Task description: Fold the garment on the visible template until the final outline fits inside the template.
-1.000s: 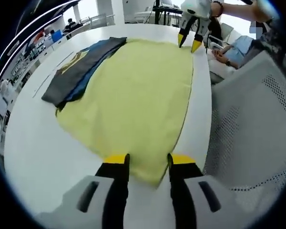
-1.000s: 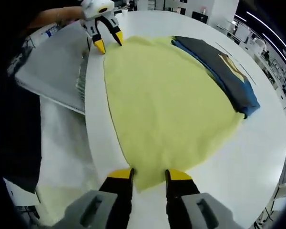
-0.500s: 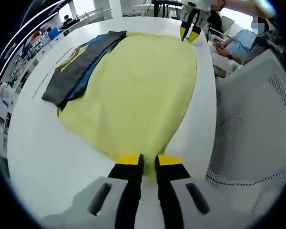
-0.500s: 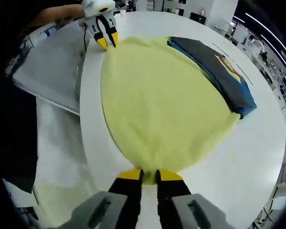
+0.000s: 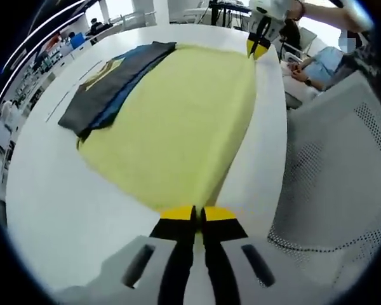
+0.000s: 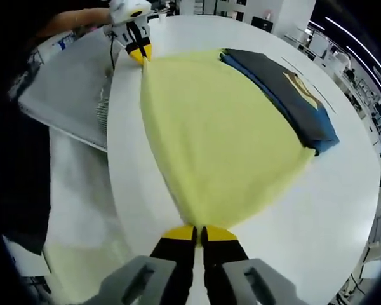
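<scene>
White table [image 5: 44,210] — both jaws pinch yellow garment [image 5: 178,121] corners; right gripper view shows cloth [image 6: 82,267] below.

A round white table [image 5: 44,210] fills the foreground; a grey mesh chair [image 5: 343,190] stands just beside it. Bright windows and desks lie beyond.

White round table [image 5: 51,210] carrying a yellow garment [image 5: 178,121] spread flat, reaching close to the edge beside the mesh chair. A stack of dark grey and blue folded clothes [image 5: 108,86] lies along the garment's opposite side, overlapping it.
</scene>
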Demonstrator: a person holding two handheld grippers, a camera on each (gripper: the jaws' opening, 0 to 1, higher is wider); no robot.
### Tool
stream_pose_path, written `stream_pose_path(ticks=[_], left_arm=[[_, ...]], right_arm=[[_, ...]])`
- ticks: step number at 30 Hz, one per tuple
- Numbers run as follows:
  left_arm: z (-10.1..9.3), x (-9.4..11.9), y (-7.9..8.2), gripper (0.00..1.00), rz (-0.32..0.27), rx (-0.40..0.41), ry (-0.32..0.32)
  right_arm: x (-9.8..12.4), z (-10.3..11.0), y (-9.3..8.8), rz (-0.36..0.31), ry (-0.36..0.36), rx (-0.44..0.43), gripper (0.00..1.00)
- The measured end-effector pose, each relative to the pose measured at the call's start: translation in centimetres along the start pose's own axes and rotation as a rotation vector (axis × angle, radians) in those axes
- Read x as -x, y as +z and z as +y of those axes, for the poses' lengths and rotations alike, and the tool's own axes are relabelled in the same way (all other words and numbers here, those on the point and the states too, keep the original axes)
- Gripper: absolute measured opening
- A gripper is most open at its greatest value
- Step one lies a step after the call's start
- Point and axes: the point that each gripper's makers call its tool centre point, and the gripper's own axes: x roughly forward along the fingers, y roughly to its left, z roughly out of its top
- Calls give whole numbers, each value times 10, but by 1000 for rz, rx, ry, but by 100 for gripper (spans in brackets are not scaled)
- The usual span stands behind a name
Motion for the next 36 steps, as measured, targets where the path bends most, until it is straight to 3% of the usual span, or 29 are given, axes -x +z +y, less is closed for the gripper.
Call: stream_pose_path(ticks=[22,36], left_arm=[[-42,9,-21,1,24,30,-26],[-66,14,-29,1,38,44,-61]], right_arm=[[6,44,-13,-26,54,-36,0],[11,67,-22,-8,91,-36,0]])
